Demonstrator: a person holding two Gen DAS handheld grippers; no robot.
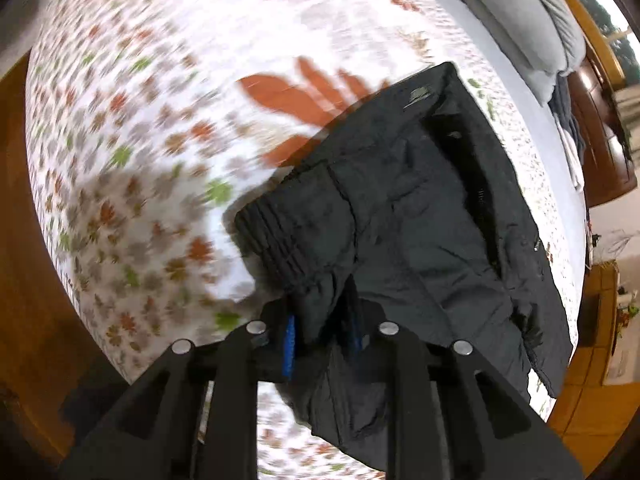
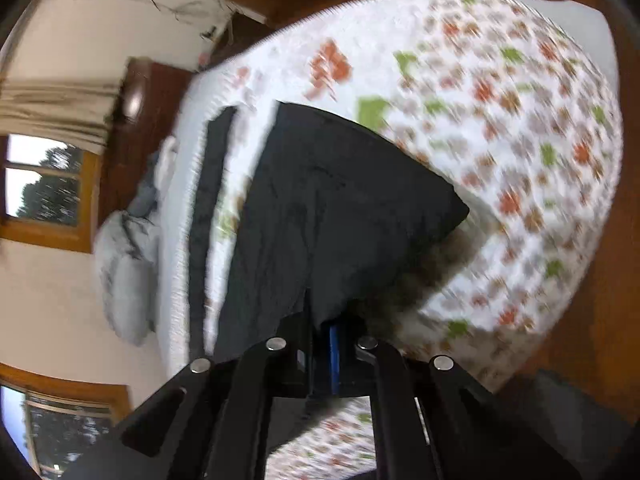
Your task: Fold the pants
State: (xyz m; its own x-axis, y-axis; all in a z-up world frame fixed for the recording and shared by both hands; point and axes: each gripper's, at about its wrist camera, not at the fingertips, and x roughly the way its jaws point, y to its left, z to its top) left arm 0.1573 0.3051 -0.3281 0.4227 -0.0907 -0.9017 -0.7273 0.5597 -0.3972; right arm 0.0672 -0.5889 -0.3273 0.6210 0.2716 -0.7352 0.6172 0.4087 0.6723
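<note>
Left wrist view: my left gripper points down at the bed, and everything around it is smeared with blur.
Left grip: my jaws are clamped on a bunch of dark cloth by the ribbed waistband; the blue pads press it from both sides.
Pants: the black pants hang from my fingers and spread up and to the right over the floral bedspread.
Beyond: a grey pillow lies at the far edge of the bed, wooden furniture just past it.
Right wrist view: my right gripper also tilts down over the bed, picture blurred.
Right grip: jaws squeezed together on an edge of the black pants, a blue pad showing right behind the cloth.
Pants here: they fan out from my fingers across the bedspread; a dark strip lies to the left, and I cannot tell whether it belongs to them.
Room: pillow on the left, window behind it.
</note>
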